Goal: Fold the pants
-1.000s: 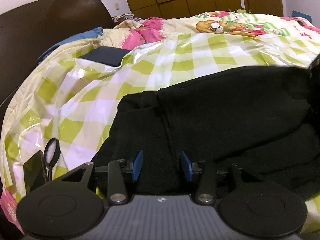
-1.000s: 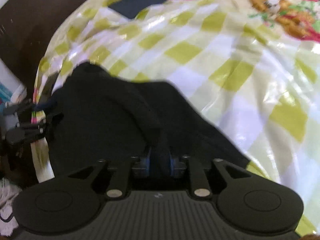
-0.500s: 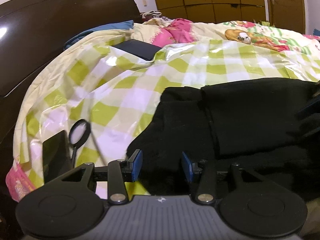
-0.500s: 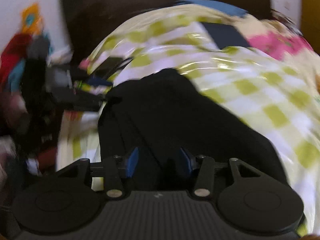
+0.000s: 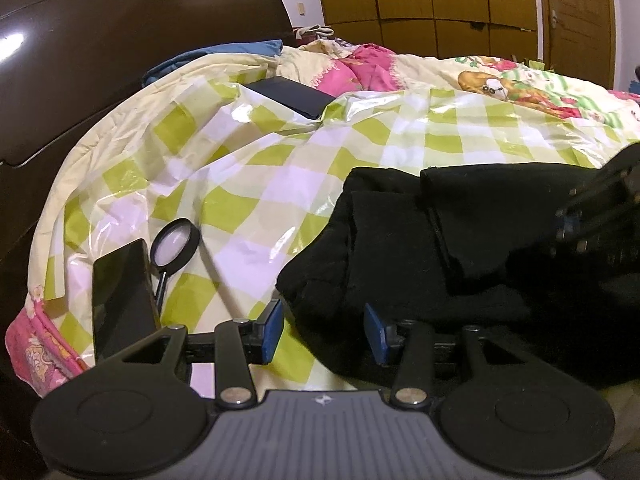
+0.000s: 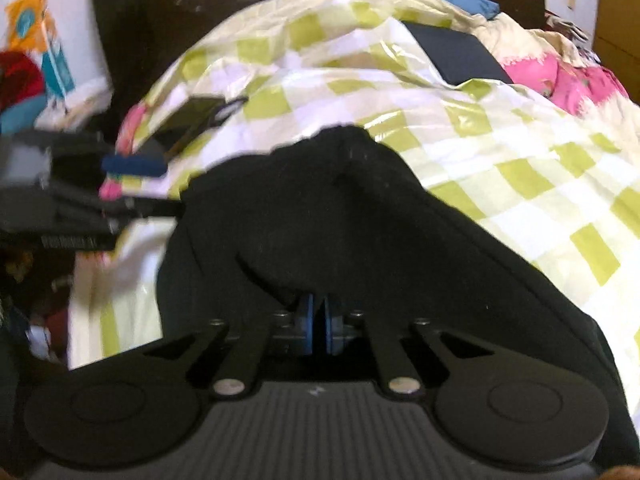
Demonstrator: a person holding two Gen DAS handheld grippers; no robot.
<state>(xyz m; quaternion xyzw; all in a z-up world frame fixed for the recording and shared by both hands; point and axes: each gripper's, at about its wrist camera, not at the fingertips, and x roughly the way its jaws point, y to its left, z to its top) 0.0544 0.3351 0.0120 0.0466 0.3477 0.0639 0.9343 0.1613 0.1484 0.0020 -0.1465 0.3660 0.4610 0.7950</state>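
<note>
Green-checked plastic bed cover (image 5: 248,184): we count one black pants (image 5: 420,248), one round magnifier (image 5: 176,242). Right gripper (image 6: 319,330) pinches pants; left gripper (image 5: 324,334) spread at their left edge, bare cover beyond.

Both wrist cameras look down, close, over pants (image 5: 420,248).

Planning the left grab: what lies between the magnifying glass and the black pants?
Only bare green-checked sheet separates the magnifying glass from the black pants, seen in the left wrist view.
</note>
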